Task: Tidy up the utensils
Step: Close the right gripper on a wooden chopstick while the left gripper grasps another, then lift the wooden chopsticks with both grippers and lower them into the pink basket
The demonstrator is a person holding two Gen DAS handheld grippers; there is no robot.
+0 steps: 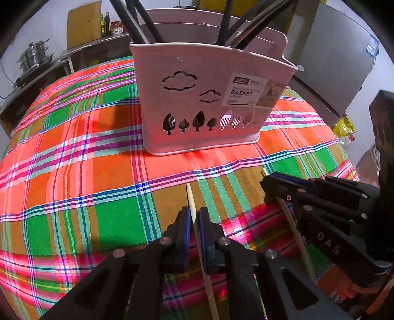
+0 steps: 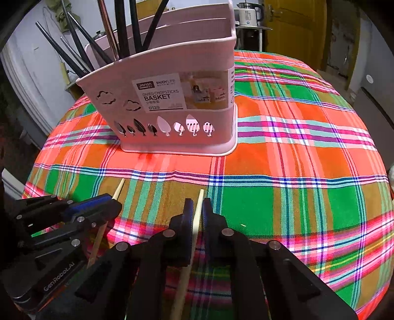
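A pink divided chopsticks basket stands on the plaid tablecloth, with several black utensils upright in its left and back compartments. My left gripper is shut on a light wooden chopstick, whose tip points toward the basket. My right gripper is shut on a second wooden chopstick. Each gripper shows in the other's view: the right one at the right, the left one at the left. Both are near the table's front, short of the basket.
The round table carries an orange, green and pink plaid cloth. Steel pots and bottles stand on a counter behind. A grey fridge is at the right, a kettle and yellow door beyond.
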